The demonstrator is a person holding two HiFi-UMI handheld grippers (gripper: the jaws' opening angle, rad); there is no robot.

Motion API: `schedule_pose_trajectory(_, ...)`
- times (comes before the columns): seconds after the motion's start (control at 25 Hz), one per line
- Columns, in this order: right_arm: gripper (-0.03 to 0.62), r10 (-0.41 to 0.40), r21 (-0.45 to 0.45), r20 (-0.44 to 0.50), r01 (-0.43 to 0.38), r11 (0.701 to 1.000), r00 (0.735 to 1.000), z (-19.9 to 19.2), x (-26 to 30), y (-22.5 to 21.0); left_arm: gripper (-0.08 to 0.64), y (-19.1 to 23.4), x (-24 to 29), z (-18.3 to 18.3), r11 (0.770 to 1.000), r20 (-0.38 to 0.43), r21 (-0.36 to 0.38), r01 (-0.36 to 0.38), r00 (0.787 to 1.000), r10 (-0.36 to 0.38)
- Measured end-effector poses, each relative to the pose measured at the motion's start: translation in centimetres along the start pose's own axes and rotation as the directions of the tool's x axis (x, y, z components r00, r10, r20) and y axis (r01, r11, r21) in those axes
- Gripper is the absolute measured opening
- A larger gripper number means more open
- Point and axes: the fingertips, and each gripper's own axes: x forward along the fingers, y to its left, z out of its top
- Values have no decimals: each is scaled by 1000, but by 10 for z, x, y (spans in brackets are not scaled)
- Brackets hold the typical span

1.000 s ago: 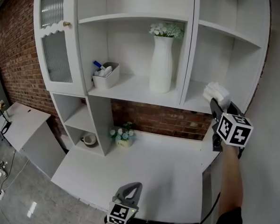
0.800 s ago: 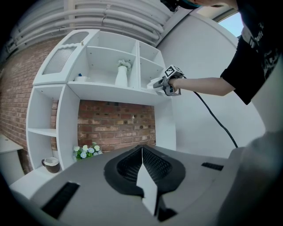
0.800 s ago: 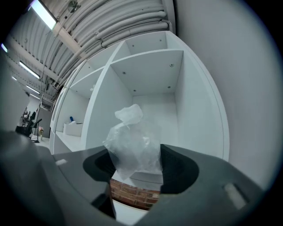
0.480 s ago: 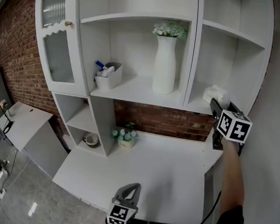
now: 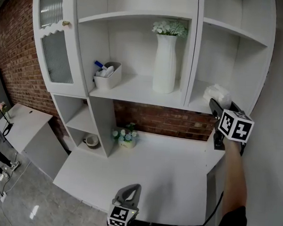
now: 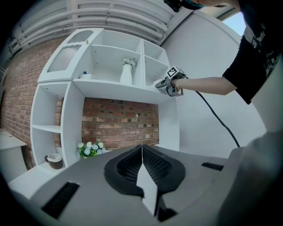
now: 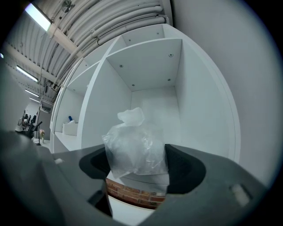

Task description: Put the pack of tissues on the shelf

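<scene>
White shelf (image 5: 199,104), right bay: pack (image 7: 135,150) rests on the near edge between the right tool (image 7: 138,164) jaws, which have just been parting. Best withdraw level and straight, lest a pad drags the pack off.

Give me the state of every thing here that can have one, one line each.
Tissue pack: resting at the front edge of the shelf.
Right gripper: open round the pack, jaws have just been opening.
Left gripper: shut, empty.
Cabinet door: closed.
Vase: upright, flowers in it.
Cup: upright.
</scene>
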Motion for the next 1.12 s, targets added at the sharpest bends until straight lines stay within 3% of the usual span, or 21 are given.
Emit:
schedule_pose_trajectory(0.44,458,26,14,46,-27,1000,999,3,-11,0,12,-2,-1,2,1000,6,1,9,1000,-9)
schedule_pose_trajectory(1.12,465,129,-3,96,-129,992,987,8,-80,24,12,-7,-14,11,1000,34,6,21,999,-21)
